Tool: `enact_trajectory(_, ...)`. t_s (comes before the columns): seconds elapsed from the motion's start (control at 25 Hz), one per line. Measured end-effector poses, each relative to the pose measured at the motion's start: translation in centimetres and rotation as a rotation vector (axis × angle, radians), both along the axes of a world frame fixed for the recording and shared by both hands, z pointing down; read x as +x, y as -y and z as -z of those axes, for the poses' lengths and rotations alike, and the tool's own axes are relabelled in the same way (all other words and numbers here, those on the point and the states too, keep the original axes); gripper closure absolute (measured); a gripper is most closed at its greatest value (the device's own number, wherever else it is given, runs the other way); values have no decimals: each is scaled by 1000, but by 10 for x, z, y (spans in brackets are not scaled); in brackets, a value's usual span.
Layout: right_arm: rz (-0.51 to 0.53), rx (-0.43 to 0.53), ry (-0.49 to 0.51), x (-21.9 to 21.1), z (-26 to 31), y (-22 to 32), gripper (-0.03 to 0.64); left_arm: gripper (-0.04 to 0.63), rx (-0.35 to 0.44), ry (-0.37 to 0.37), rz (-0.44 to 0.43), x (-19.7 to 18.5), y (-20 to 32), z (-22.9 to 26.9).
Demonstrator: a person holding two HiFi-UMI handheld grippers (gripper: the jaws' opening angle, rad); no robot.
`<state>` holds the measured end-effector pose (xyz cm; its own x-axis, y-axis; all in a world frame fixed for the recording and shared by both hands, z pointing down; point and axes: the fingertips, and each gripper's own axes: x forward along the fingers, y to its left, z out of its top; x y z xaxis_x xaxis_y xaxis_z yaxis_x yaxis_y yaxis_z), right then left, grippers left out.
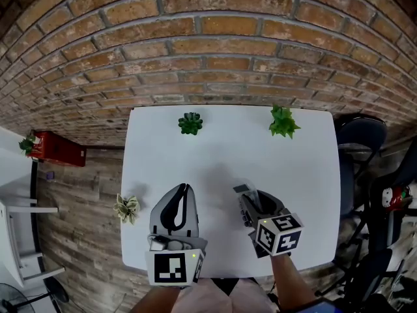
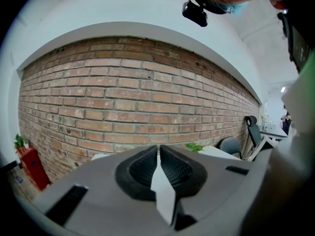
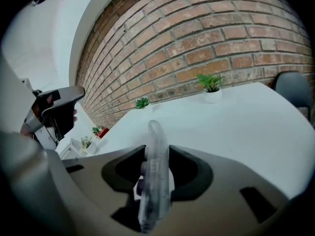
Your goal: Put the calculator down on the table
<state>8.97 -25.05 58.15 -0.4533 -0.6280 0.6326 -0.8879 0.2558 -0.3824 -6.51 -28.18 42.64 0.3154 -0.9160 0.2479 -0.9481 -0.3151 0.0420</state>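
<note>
Notes calculator [image 3: 153,191] pinched edge-on in right gripper [image 3: 155,154], over near part of white table [image 1: 221,149]; notes left gripper [image 2: 158,151] clenched, empty. Advise tipping it flat and lowering to contact before parting the jaws — released on edge, likely topples or skids.

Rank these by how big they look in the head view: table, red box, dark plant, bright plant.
1. Table, by far the largest.
2. Red box.
3. Dark plant and bright plant: too alike to rank.
</note>
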Motion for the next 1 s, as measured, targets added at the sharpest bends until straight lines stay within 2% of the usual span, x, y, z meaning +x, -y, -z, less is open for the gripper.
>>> enact_trajectory(0.24, 20, 14, -53, 9, -4, 1, 437, 569, -2, 3, -16, 6, 3, -1)
enact_trajectory(0.52, -9, -10, 9, 17, -15, -1, 422, 571, -8, 6, -24, 11, 7, -3)
enact_trajectory(1.0, -31, -15, 52, 29, -24, -1, 400, 571, -17, 8, -35, 18, 7, -6)
